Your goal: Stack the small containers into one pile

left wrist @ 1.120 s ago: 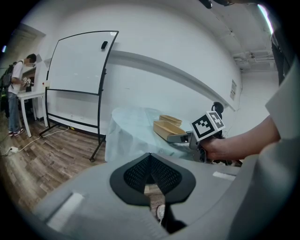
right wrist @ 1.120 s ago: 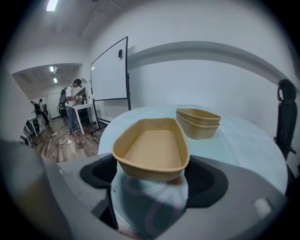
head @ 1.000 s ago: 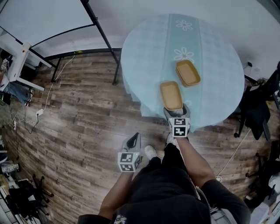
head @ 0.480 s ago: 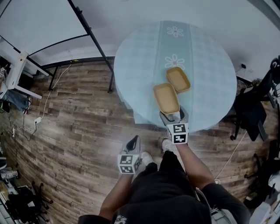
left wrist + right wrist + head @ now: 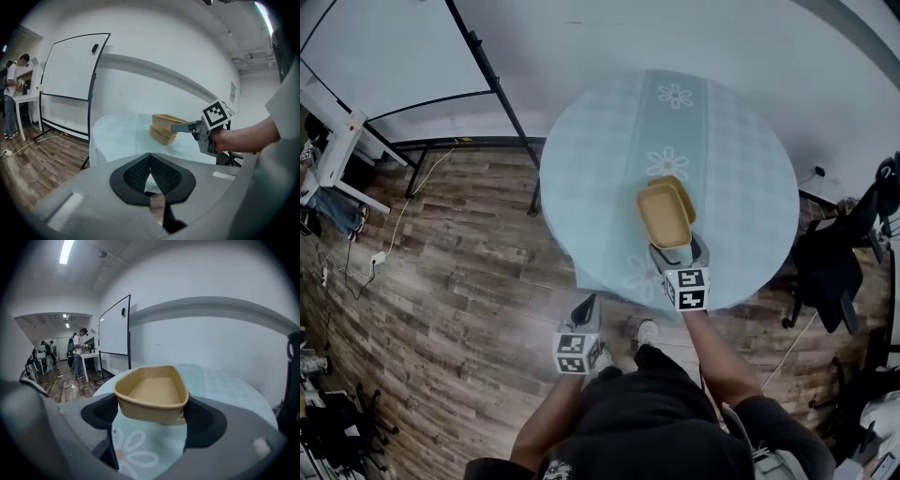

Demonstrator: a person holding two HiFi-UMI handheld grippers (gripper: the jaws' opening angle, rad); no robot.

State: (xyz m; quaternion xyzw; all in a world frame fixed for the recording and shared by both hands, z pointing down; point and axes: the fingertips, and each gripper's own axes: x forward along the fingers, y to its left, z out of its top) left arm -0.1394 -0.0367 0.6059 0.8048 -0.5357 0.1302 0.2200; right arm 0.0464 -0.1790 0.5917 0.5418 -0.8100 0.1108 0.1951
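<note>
- The held container (image 5: 152, 397), a tan tray with rounded corners, sits just below the middle of the right gripper view. Its inside shows only its own bare floor and walls.
- The right gripper (image 5: 152, 416) has its jaws set wide and pressed on the tray's two long sides, gripping it near its closer end.
- In the head view the right gripper (image 5: 675, 251) is right of centre over the round table (image 5: 741, 169). The held container (image 5: 664, 216) reaches from it toward the top of the frame.
- The second container (image 5: 683, 191) lies on the table right under the held one. Only its upper right rim shows there, and its inside is covered.
- In the left gripper view, right of centre, the held container (image 5: 165, 119) is above the second container (image 5: 161, 136) and a little offset from it. Whether the two touch cannot be made out.
- The left gripper (image 5: 150, 171) has its jaws closed together with nothing between them, and only a small slit shows below the meeting pads.
- In the head view the left gripper (image 5: 584, 307) is at lower centre over the wood floor (image 5: 441, 281), well apart from the table.
- In the right gripper view the second container is almost wholly hidden behind the held one. The table's near part is cut off by the gripper's body.
- A whiteboard (image 5: 70, 84) stands at the upper left of the left gripper view. A person (image 5: 11, 93) at the far left edge is too small to read.
</note>
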